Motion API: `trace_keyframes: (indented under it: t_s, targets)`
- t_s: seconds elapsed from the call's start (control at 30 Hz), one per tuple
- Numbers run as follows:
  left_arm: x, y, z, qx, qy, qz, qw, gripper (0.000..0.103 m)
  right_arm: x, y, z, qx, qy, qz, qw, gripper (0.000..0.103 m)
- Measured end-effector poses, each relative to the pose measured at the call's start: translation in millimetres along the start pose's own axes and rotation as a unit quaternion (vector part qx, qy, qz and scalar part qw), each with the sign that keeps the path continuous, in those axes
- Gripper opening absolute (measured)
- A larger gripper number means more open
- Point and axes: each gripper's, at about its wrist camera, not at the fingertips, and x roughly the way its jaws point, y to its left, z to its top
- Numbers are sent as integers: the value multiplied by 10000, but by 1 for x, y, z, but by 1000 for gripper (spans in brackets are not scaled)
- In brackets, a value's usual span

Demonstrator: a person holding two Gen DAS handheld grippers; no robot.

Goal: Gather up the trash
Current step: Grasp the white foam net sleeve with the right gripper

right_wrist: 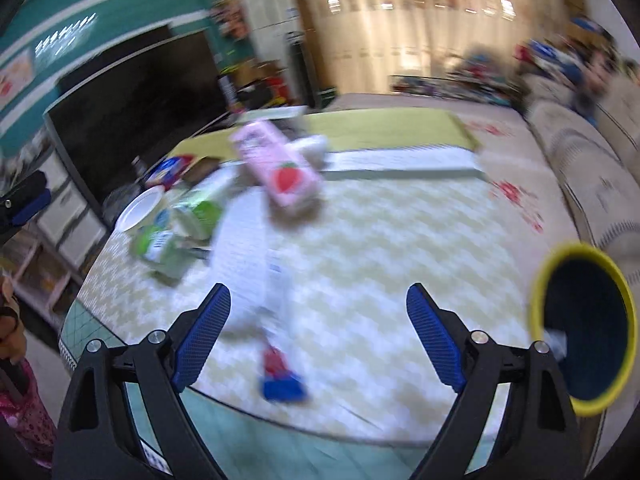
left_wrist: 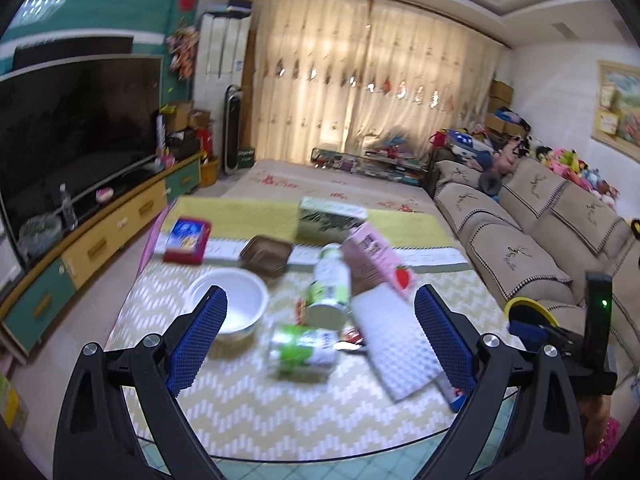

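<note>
A green-labelled can [left_wrist: 303, 347] lies on its side on the bench [left_wrist: 224, 412], just ahead of the left claw [left_wrist: 320, 334] and between its fingers, long axis across them. A second can [left_wrist: 328, 292] and a pink carton [left_wrist: 378, 258] lie beyond. Smooth cylinders likely to roll on the woven mat. Both claws, the right claw [right_wrist: 319, 334] included, gape wide, holding nothing; the left looks nearer. A yellow-rimmed bin [right_wrist: 584, 336] sits right of the right claw.

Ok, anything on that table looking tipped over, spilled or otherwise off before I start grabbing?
Yes. Two green-labelled cans lie on their sides mid-table, and the pink strawberry carton lies tipped beside them, resting across a white sheet. No spill shows, though the views are blurred. The white bowl sits upright.
</note>
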Motion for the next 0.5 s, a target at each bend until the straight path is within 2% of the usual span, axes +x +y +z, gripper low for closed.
trace_keyframes:
  t_s: [0.17,0.47,0.5]
  targets:
    - [4,23,-14,-196,41,51,9998,93,39,43,19,-578,376,187,9974,77]
    - [17,45,-30,-432,225,18,9988,93,93,71,37,-1193,727,-215,9900,77]
    - [19,46,-31,-445,243,9,9987,93,97,73,37,-1229,781,-235,9891,73]
